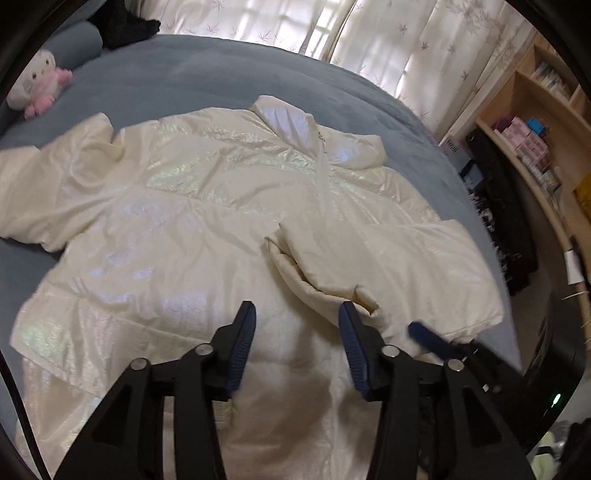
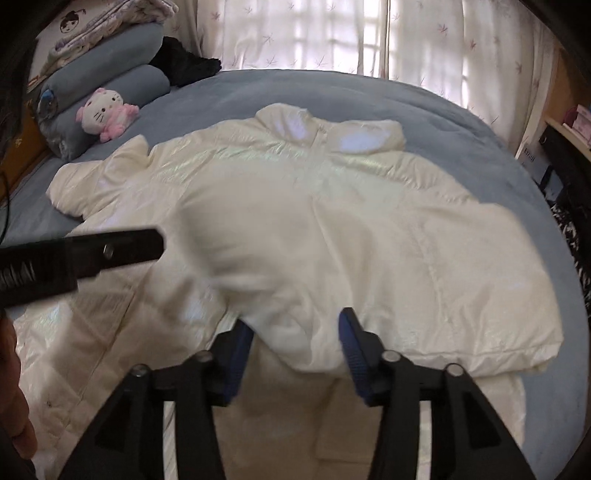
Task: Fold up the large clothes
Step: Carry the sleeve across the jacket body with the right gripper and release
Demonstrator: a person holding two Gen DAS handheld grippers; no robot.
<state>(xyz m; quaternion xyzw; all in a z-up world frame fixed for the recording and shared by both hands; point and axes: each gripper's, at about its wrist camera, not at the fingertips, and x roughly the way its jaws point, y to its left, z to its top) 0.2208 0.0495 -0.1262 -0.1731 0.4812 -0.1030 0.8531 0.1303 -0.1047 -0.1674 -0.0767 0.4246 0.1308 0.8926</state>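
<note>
1. Jacket point(image 1: 207, 221) in shiny cream, a puffer, lies spread front-up on the blue bed point(image 1: 177, 74), its collar point(image 1: 291, 122) toward twelve o'clock, by the curtains point(image 1: 369, 33).
2. One sleeve point(image 1: 369, 258) is folded in across the chest, its cuff near the zip point(image 1: 323, 177); the other sleeve point(image 1: 48, 170) lies stretched out at nine o'clock.
3. Your left gripper point(image 1: 297, 317) hangs over the lower front panel, jaws apart, nothing between them.
4. Your right gripper point(image 2: 295, 328) has its jaws apart with a fold of the folded sleeve bulging between them; the pads do not seem to pinch it, though blur makes this uncertain.
5. From the right wrist, the left tool enters at nine o'clock.
6. A pink-and-white plush cat point(image 2: 105, 114) leans on the blue pillows point(image 2: 110, 81) at ten o'clock.
7. A wooden shelf point(image 1: 535, 122) stands at two o'clock, beside the bed.
</note>
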